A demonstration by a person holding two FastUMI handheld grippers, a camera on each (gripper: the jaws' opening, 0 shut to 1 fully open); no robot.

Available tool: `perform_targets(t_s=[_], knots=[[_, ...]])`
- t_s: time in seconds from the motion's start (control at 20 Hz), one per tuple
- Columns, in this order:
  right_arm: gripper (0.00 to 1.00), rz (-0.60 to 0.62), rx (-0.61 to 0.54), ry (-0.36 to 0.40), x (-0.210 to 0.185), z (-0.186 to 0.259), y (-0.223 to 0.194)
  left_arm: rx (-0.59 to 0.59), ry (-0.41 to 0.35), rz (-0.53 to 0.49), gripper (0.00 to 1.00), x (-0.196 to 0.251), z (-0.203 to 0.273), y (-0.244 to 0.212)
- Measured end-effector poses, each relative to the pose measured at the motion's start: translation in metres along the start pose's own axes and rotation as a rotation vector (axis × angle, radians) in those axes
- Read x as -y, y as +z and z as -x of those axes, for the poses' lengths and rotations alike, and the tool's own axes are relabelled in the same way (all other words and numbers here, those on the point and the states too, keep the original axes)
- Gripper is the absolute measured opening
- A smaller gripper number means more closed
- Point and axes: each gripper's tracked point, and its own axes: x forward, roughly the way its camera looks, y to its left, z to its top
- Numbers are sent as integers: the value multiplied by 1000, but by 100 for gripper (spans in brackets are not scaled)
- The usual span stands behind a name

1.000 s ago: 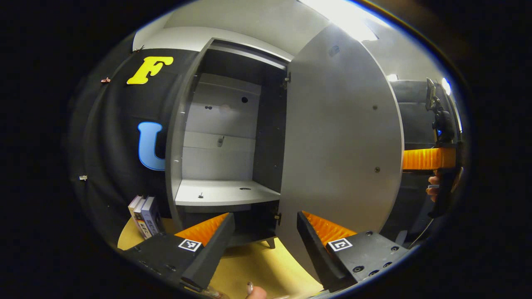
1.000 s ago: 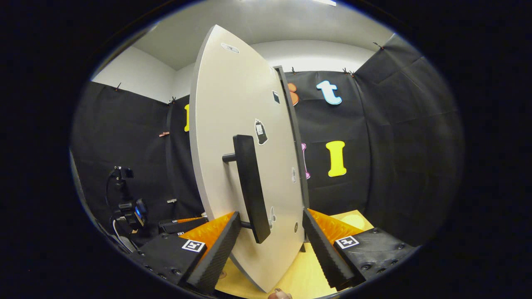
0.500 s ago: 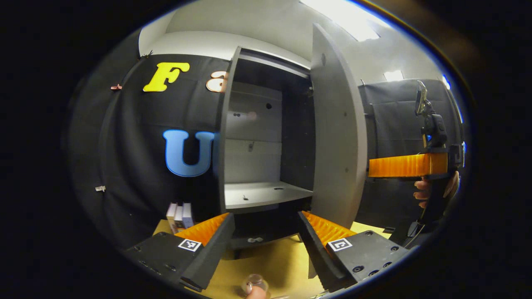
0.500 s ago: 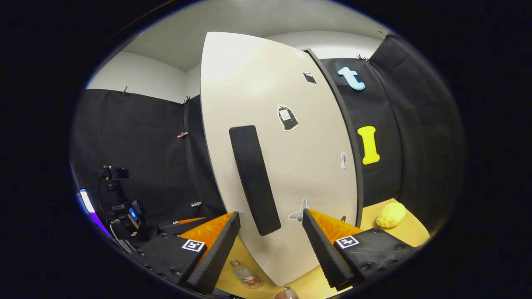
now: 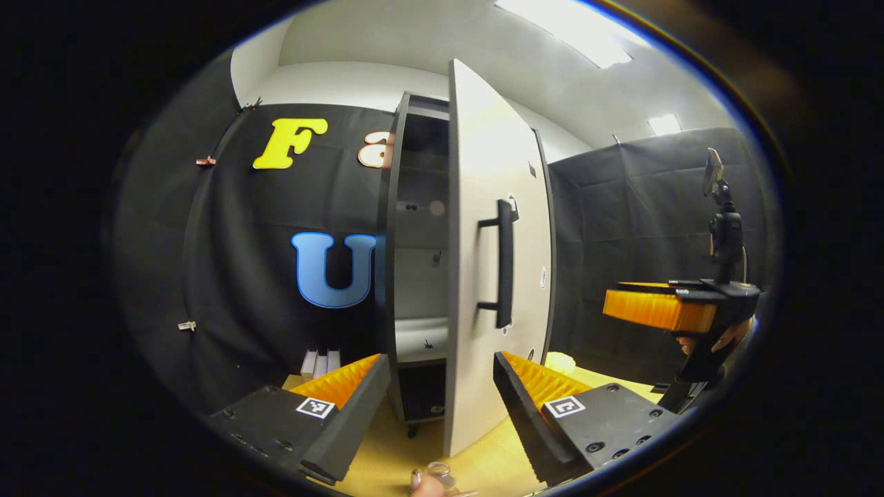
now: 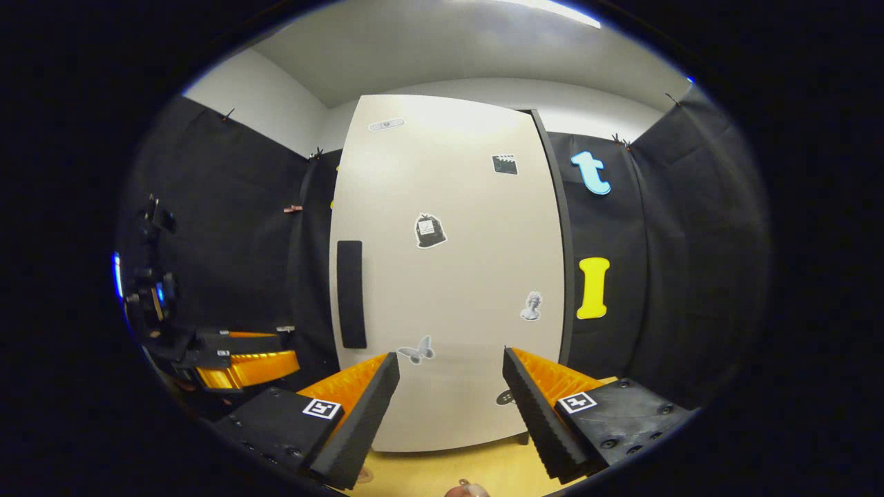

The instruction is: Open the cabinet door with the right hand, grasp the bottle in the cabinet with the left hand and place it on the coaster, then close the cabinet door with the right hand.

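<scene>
The grey cabinet point(image 5: 414, 228) stands on the yellow table, its pale door point(image 5: 483, 207) ajar by a narrow gap that shows the shelves inside. In the right gripper view the door point(image 6: 449, 276) faces me almost flat, its dark handle point(image 6: 350, 293) at its left side. My right gripper point(image 6: 450, 357) is open, back from the door and holding nothing; it also appears far right in the left gripper view point(image 5: 656, 307), held by a hand. My left gripper point(image 5: 438, 362) is open and empty before the cabinet. A clear bottle's top point(image 5: 438, 473) peeks in at the bottom edge.
Books point(image 5: 321, 360) stand left of the cabinet on the table point(image 5: 407, 455). A yellow lump point(image 5: 559, 360) lies right of the door. A phone on a stand point(image 5: 718, 207) rises at the far right. My left gripper point(image 6: 242, 362) shows low left in the right gripper view.
The door has swung from wide open to nearly closed. My right gripper, which had the handle between its fingers, has come off it and drawn back.
</scene>
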Motion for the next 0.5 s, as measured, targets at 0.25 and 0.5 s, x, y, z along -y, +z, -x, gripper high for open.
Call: perform_targets(t_s=[0.25, 0.5], knots=[[97, 97, -54, -35, 25, -15, -19, 7, 13, 46, 95, 34, -18, 2], [97, 67, -58, -61, 39, -21, -13, -3, -4, 30, 92, 56, -36, 2]])
